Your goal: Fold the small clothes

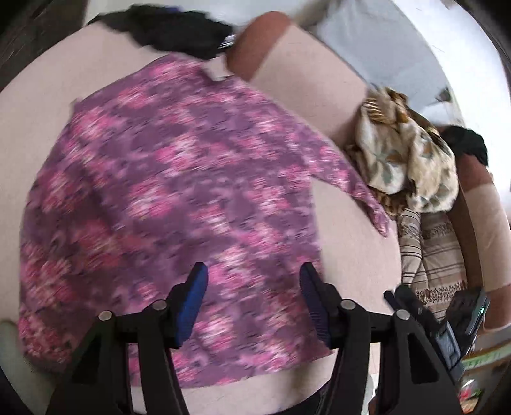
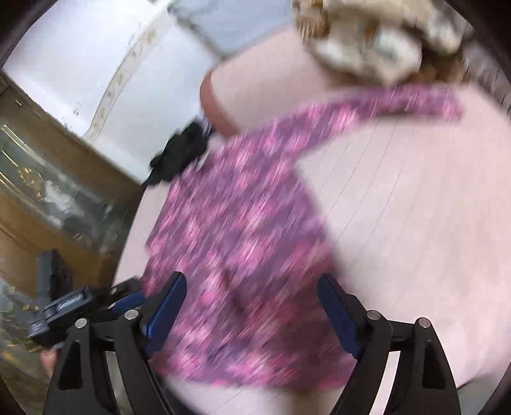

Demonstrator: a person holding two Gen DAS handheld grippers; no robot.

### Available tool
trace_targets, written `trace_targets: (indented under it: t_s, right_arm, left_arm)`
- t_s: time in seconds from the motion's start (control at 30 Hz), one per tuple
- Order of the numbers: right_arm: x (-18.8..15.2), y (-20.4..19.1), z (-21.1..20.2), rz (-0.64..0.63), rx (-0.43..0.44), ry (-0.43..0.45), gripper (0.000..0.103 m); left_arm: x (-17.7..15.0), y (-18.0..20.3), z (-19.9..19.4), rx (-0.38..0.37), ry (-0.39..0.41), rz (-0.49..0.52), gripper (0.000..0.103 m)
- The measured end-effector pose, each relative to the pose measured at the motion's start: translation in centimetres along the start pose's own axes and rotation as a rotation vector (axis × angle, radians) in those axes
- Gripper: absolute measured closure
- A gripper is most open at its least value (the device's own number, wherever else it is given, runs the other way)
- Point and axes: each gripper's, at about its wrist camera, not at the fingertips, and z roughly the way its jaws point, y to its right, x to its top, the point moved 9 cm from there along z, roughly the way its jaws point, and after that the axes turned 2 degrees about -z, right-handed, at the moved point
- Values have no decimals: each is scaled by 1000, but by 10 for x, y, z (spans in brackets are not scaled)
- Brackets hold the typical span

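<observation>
Both claws point(image 1: 254, 300) point(image 2: 252, 306) agape, empty, above garment point(image 1: 166, 198)

The garment point(image 1: 166, 198) spread on the desk is purple with a blotchy pink floral print. The desk point(image 1: 41, 105) is pale pink, with a reddish-brown rounded edge point(image 1: 252, 41). The left tongs point(image 1: 254, 295) and the right tongs point(image 2: 252, 300) are black with blue pads. A crumpled cloth point(image 1: 405, 153) is cream with brown and grey-green leaf shapes. Beneath it lies beige fabric point(image 1: 437, 252) with brown stripes. A black heap point(image 1: 179, 28) lies at the far edge.
</observation>
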Motion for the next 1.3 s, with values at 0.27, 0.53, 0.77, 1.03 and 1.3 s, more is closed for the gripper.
trace_targets:
  t_s: [0.27,0.53,0.77,1.03,1.3]
  right_arm:
    - [89,92,-7,150,-36,150,12]
    - [149,229,54,490,-62,108,21]
    - [174,295,82,780,-18,153,24]
    - [200,323,96,779,-228,136,90]
    - [255,131,24,139,-250,302,93]
  left_arm:
    - [13,54,42,-12,-12,93,40]
    - [23,62,85,-17,-45,99,40]
    - [30,51,102,-55,-67,53,40]
    - [39,25,98,-72,-60,-6,40]
    - [56,-4,63,-120,14,-84,40]
